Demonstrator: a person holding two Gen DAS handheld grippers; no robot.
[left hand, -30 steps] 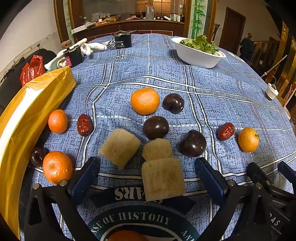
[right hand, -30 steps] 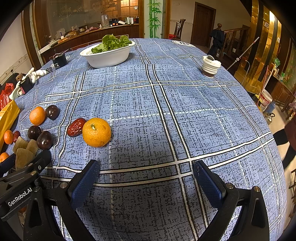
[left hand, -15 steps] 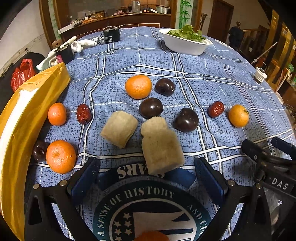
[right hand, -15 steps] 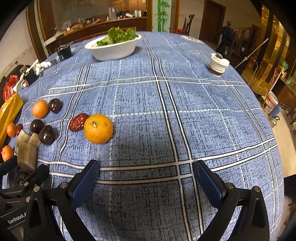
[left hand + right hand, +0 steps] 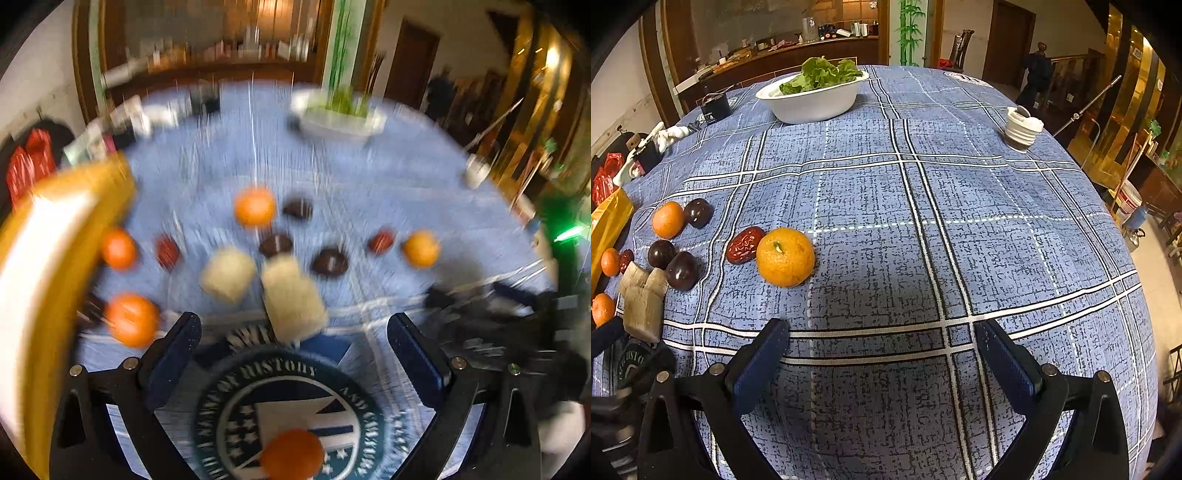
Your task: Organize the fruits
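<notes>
1. Both tools are empty. The left hand-held gripper [image 5: 294,341] has its jaws wide apart above a round printed plate [image 5: 221,391], and the right hand-held gripper [image 5: 882,354] has its jaws apart over bare cloth near the front edge of the bench [image 5: 960,221].
2. The fruits lie loose on the left half of the bench. A large orange [image 5: 785,256] touches a red date [image 5: 745,244]. Further left are dark plums [image 5: 682,270], a smaller orange [image 5: 667,219] and pale sugarcane pieces [image 5: 642,295].
3. One small orange [image 5: 292,456] seems to lie on the plate already, so the sorting looks only begun.
4. The left view is strongly blurred, so the exact place of that gripper is not sure.
5. For the next grasp, the right gripper is best placed for the large orange. It should come from above with the jaws on both sides of the widest part, and close gently because round fruit rolls.
6. The date lies against it and may be pushed away, so the person should approach from the free side.
</notes>
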